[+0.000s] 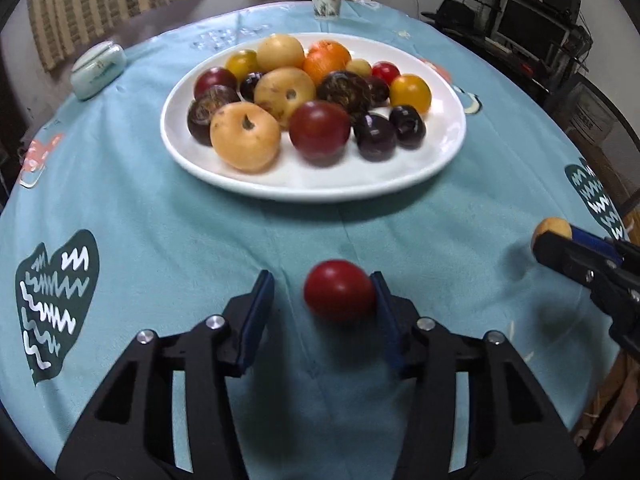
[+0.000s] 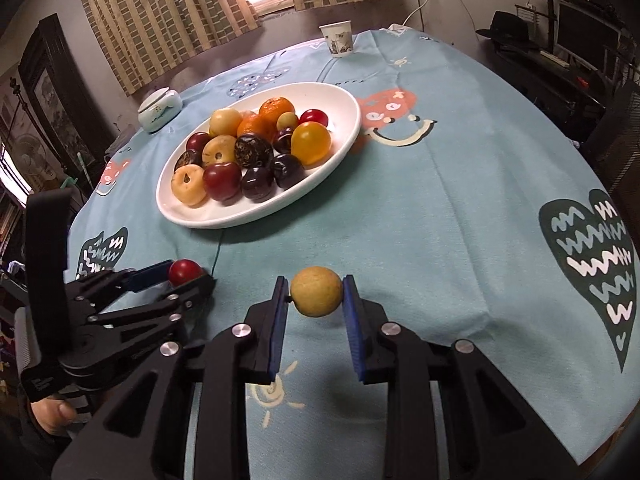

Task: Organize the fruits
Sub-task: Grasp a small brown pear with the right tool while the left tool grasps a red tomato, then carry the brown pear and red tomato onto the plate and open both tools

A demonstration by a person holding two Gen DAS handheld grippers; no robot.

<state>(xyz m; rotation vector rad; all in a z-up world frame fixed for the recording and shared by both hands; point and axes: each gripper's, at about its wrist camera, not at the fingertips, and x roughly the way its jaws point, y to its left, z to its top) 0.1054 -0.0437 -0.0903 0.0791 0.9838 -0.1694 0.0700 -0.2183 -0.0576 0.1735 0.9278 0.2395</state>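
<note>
A white plate [image 1: 440,152] [image 2: 344,120] in the middle of the table holds several fruits: yellow, orange, red and dark purple. My left gripper [image 1: 324,292] [image 2: 188,274] is open, with a red fruit [image 1: 338,290] [image 2: 184,272] between its fingers, touching the right finger only. My right gripper [image 2: 316,292] is shut on a small tan round fruit [image 2: 316,291] [image 1: 550,230] and holds it just above the cloth, in front of and right of the plate.
A light blue patterned tablecloth [image 2: 460,200] covers the table. A paper cup [image 1: 326,0] [image 2: 337,39] stands at the far edge. A small lidded ceramic jar [image 1: 98,68] [image 2: 160,110] sits at the far left. Shelves with electronics [image 2: 580,48] stand to the right.
</note>
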